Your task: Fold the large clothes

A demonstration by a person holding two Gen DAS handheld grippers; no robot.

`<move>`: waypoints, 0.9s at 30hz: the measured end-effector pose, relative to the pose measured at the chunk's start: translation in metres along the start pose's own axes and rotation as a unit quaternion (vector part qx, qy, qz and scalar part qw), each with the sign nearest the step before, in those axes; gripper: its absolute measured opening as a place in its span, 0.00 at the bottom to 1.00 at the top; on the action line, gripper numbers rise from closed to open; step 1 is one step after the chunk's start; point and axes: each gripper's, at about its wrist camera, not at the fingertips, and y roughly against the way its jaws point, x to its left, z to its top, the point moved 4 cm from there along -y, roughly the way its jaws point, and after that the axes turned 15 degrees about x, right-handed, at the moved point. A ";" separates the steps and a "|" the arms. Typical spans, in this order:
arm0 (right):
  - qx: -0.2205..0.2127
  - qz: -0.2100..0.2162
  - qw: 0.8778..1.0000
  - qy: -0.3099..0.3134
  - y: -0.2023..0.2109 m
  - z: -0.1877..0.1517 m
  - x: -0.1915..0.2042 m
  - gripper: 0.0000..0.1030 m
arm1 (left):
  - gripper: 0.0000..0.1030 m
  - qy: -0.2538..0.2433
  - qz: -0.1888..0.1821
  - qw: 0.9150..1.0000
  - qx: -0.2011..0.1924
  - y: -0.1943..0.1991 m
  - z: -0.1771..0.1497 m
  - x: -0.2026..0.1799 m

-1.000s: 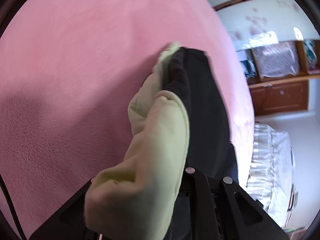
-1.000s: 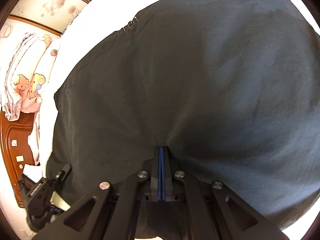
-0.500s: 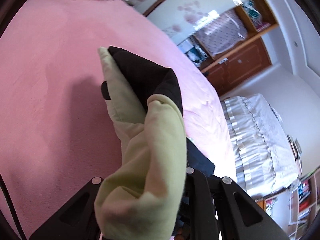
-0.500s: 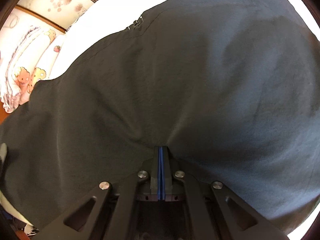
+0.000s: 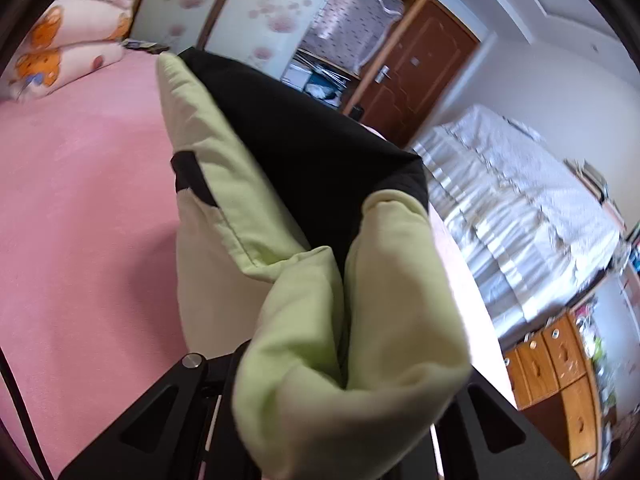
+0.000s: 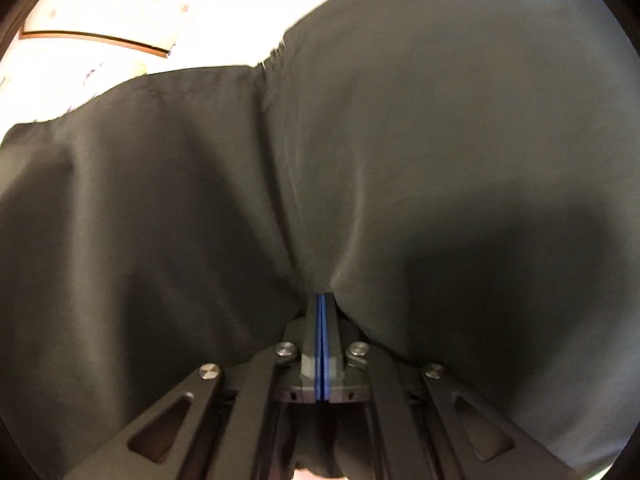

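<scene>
A large black garment with pale green lining (image 5: pixel 360 340) is bunched in my left gripper (image 5: pixel 342 364), which is shut on it; the cloth hides the fingertips. The black outer side (image 5: pixel 304 152) stands up behind the lining, lifted above the pink bed cover (image 5: pixel 80 200). In the right wrist view the same black garment (image 6: pixel 400 160) fills nearly the whole frame. It gathers into folds at the tips of my right gripper (image 6: pixel 322 296). The blue pads are pressed together and pinch the cloth.
Folded blankets with cartoon bears (image 5: pixel 68 52) lie at the far end of the pink bed. Beyond stand a brown door (image 5: pixel 416 68), a second bed under a white cover (image 5: pixel 520 184) and wooden drawers (image 5: pixel 560 364). A bright wall with wood trim (image 6: pixel 100 36) shows above the cloth.
My left gripper has risen and rolled with the garment, so the view swings from the pink bed to the room. The black cloth now covers the left of the right wrist view.
</scene>
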 end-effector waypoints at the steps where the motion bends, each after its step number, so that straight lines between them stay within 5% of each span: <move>1: -0.009 -0.021 1.000 0.010 0.013 -0.001 -0.003 0.00 | 0.11 -0.006 0.003 1.000 0.002 -0.003 -0.001 -0.007; 6: -0.056 -0.035 0.998 0.011 0.096 -0.011 -0.049 0.00 | 0.11 -0.024 0.002 0.999 0.028 -0.043 -0.007 -0.044; 10: -0.107 -0.049 0.992 -0.036 0.169 -0.024 -0.112 0.00 | 0.11 -0.040 0.031 0.998 0.030 -0.091 -0.014 -0.068; 13: -0.138 -0.061 0.985 -0.081 0.217 -0.037 -0.164 0.00 | 0.11 -0.044 0.062 0.995 0.066 -0.128 -0.029 -0.081; 19: -0.158 -0.063 0.977 -0.130 0.270 -0.062 -0.232 0.00 | 0.11 -0.079 0.114 0.988 0.074 -0.155 -0.047 -0.103; 25: -0.140 -0.011 0.981 -0.136 0.264 -0.056 -0.234 0.00 | 0.13 -0.188 0.204 0.956 0.095 -0.156 -0.112 -0.135; 27: -0.131 0.016 0.982 -0.133 0.260 -0.055 -0.229 0.00 | 0.25 -0.211 0.213 0.948 0.106 -0.151 -0.127 -0.143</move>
